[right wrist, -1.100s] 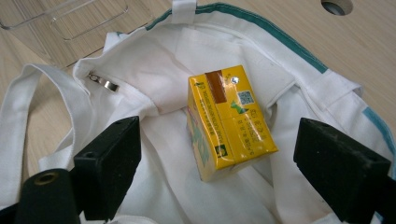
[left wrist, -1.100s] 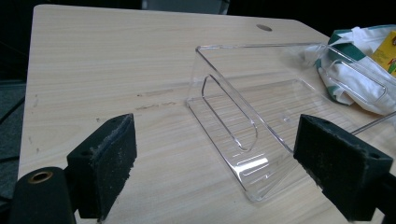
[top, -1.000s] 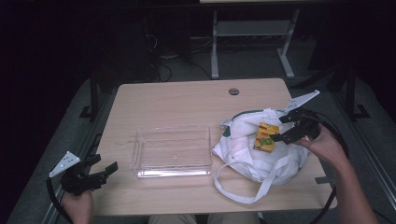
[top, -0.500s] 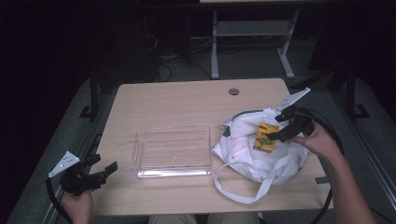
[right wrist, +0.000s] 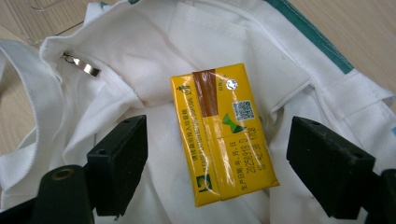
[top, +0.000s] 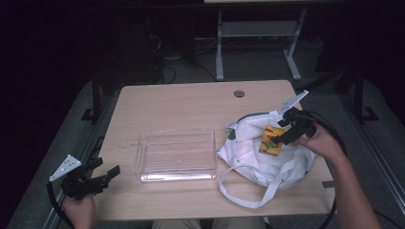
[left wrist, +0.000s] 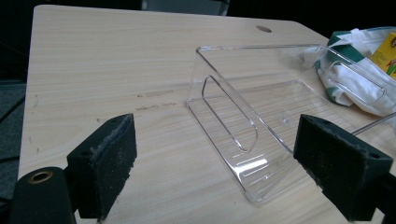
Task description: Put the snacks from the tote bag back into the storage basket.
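Yellow drink carton, rectangular, with brown strip and printed codes on upper face. Flat on rumpled white cloth bag with green trim, at right side of table.

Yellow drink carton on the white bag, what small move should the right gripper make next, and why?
Probably ease the right gripper a little lower and finish closing. Its jaws have just been closing, yet they flank the yellow carton with gaps on both sides, pads not touching. The carton lies flat on the white bag, so a squeeze across its narrow sides looks feasible.
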The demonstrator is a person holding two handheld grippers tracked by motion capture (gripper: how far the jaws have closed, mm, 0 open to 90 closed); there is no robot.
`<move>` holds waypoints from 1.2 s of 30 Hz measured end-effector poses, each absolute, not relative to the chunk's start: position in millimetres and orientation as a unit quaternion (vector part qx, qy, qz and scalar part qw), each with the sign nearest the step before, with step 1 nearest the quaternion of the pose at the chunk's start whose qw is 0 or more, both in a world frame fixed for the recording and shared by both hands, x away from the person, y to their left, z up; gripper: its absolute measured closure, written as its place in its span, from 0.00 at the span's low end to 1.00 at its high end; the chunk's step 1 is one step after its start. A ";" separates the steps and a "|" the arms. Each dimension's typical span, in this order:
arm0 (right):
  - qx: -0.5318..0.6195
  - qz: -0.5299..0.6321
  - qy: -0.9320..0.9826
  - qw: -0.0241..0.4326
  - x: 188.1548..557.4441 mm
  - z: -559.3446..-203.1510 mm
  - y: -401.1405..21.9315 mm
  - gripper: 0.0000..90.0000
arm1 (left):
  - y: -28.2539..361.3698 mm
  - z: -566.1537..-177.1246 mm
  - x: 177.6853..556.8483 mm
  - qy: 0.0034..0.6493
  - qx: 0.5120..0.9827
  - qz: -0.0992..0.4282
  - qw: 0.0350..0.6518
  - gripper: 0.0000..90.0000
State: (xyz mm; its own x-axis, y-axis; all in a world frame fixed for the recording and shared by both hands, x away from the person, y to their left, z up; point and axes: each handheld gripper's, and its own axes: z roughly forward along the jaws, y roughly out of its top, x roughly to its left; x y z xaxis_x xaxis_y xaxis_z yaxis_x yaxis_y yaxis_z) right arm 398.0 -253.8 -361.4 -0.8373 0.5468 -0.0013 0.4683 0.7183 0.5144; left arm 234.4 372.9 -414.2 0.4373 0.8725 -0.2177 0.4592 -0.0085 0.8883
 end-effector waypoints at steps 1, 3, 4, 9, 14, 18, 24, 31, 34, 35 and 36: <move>0.275 0.256 0.924 0.077 398.0 -361.4 -253.8 0.23 | 372.9 -414.2 234.4 0.490 0.680 0.204 0.506 0.14; 0.272 0.250 0.926 0.077 399.7 -363.5 -252.9 0.24 | 373.0 -414.3 234.5 0.489 0.680 0.204 0.506 0.14; 0.271 0.248 0.927 0.076 400.9 -364.6 -252.9 0.25 | 372.9 -414.2 234.2 0.491 0.679 0.203 0.507 0.14; 0.268 0.235 0.932 0.070 405.7 -368.9 -251.0 0.28 | 373.0 -414.4 234.4 0.491 0.678 0.203 0.508 0.14; 0.260 0.230 0.935 0.069 408.0 -368.6 -247.1 0.32 | 373.6 -414.4 234.5 0.491 0.680 0.202 0.506 0.14; 0.256 0.220 0.939 0.063 410.7 -371.6 -244.4 0.36 | 373.0 -414.1 234.3 0.491 0.678 0.203 0.508 0.14; 0.245 0.213 0.944 0.060 412.4 -373.6 -241.3 0.42 | 374.2 -414.2 234.4 0.490 0.680 0.203 0.506 0.14; 0.238 0.212 0.946 0.057 414.0 -373.2 -241.2 0.48 | 374.3 -414.1 234.4 0.490 0.680 0.204 0.505 0.14; 0.236 0.213 0.946 0.057 414.4 -373.3 -241.5 0.48 | 373.9 -414.0 234.2 0.491 0.679 0.204 0.506 0.14; 0.234 0.213 0.947 0.056 414.4 -373.3 -241.5 0.49 | 373.8 -414.0 234.3 0.491 0.679 0.204 0.507 0.14; 0.233 0.214 0.947 0.056 414.6 -373.4 -241.6 0.49 | 373.7 -414.1 234.4 0.491 0.679 0.204 0.507 0.14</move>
